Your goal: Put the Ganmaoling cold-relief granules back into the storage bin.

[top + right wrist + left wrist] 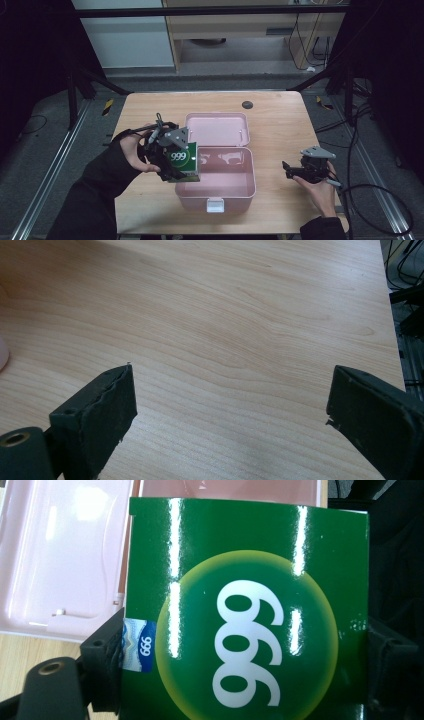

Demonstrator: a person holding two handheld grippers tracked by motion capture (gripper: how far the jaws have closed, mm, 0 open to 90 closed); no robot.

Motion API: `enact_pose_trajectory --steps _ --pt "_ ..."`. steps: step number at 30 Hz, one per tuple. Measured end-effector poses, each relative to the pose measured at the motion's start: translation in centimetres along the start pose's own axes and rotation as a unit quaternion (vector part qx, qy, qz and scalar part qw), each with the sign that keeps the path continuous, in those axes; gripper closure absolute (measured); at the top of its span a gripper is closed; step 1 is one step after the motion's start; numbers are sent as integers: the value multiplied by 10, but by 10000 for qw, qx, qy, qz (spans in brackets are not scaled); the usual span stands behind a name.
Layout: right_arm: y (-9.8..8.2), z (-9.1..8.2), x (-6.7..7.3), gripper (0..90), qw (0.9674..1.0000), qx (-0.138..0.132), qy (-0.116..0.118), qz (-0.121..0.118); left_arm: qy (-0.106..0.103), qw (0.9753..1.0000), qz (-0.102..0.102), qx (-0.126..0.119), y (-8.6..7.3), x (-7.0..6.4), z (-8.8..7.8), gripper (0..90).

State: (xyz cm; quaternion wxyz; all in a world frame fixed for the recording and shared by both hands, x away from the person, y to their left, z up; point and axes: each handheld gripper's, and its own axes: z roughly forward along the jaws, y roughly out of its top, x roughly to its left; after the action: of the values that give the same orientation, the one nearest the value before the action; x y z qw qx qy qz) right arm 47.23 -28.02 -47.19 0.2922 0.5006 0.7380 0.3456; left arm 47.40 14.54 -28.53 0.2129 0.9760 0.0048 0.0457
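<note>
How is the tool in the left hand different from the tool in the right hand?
The left tool is shut on a shiny green cardboard box marked 999; the right tool is open and holds nothing. The left tool is at the open pink plastic case; the right tool is over bare wooden table. Both have black jaws.

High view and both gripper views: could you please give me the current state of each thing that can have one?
Pink plastic storage box: open, nothing visible inside.
Pink hinged lid: folded back flat on the table.
Green glossy carton printed 999: gripped, held over the box's left rim.
Left gripper: shut on the carton.
Right gripper: open, holding nothing, over the light wooden table.
</note>
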Motion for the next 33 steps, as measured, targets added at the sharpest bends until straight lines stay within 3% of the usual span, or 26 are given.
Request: enact_pose_trajectory --steps 17,33 --pt "0 -1 -1 59 10000 -23 -3 17 -55 9998 163 28 23 4 16 147" --pt "-1 0 0 59 10000 5 22 16 -193 9995 174 184 23 8 38 147"
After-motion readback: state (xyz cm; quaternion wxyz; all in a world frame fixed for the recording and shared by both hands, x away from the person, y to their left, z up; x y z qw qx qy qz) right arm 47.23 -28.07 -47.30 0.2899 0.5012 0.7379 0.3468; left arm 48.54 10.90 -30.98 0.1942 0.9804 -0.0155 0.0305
